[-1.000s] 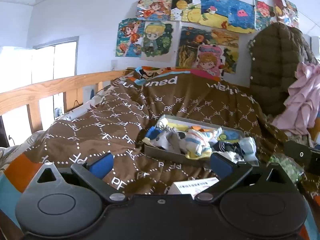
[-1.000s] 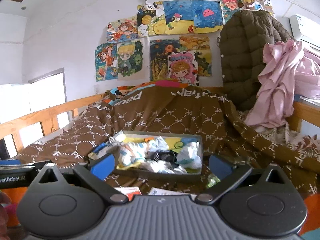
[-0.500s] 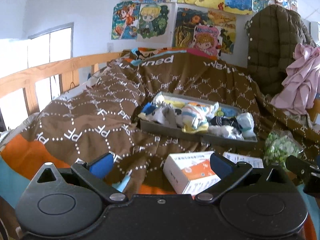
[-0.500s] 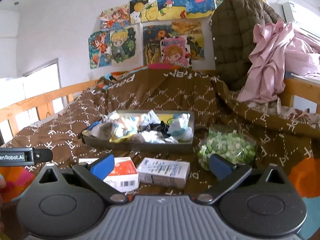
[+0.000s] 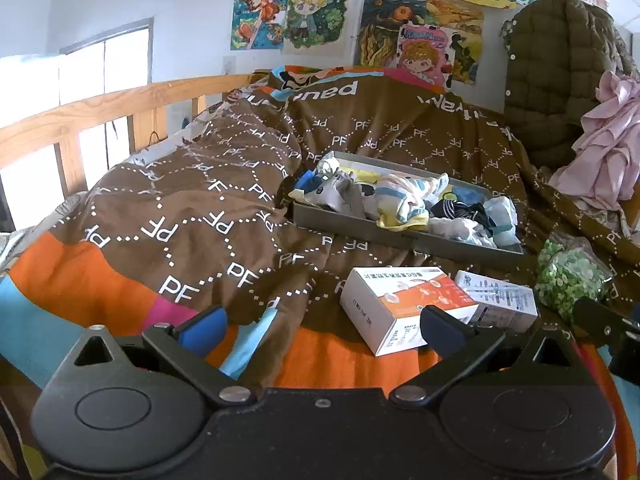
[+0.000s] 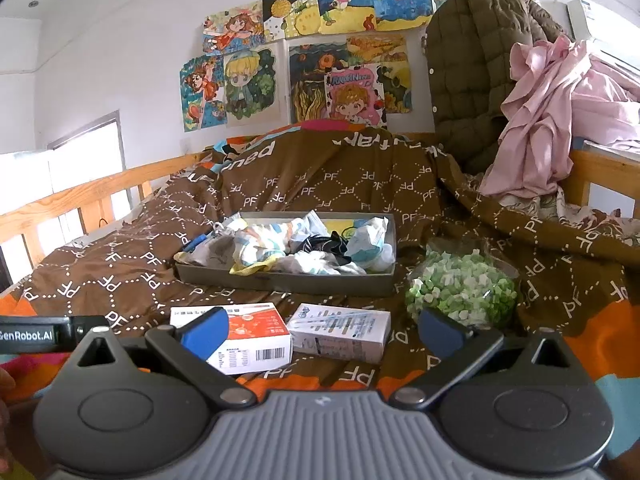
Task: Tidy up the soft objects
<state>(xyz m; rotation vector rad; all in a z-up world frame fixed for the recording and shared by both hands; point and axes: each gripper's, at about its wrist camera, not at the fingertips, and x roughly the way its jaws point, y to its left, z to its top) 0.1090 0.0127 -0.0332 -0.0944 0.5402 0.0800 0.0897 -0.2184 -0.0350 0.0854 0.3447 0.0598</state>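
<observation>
A grey tray (image 5: 400, 236) (image 6: 280, 282) lies on the brown patterned quilt, piled with jumbled socks and small cloth items (image 5: 404, 204) (image 6: 296, 246). My left gripper (image 5: 322, 330) is open and empty, near the front edge of the bed, well short of the tray. My right gripper (image 6: 322, 330) is open and empty, over two boxes, also short of the tray. The left gripper's body shows at the left edge of the right wrist view (image 6: 36, 334).
An orange-and-white box (image 5: 404, 306) (image 6: 240, 336) and a white-blue box (image 5: 500, 300) (image 6: 340, 330) lie in front of the tray. A clear bag of green pieces (image 6: 460, 290) (image 5: 572, 276) sits right of them. Wooden rail (image 5: 100, 112) on the left; jacket and pink clothes at back right.
Both views have tilted down and drawn back. The boxes and green bag have come into view in front of the tray. Both grippers stay open.
</observation>
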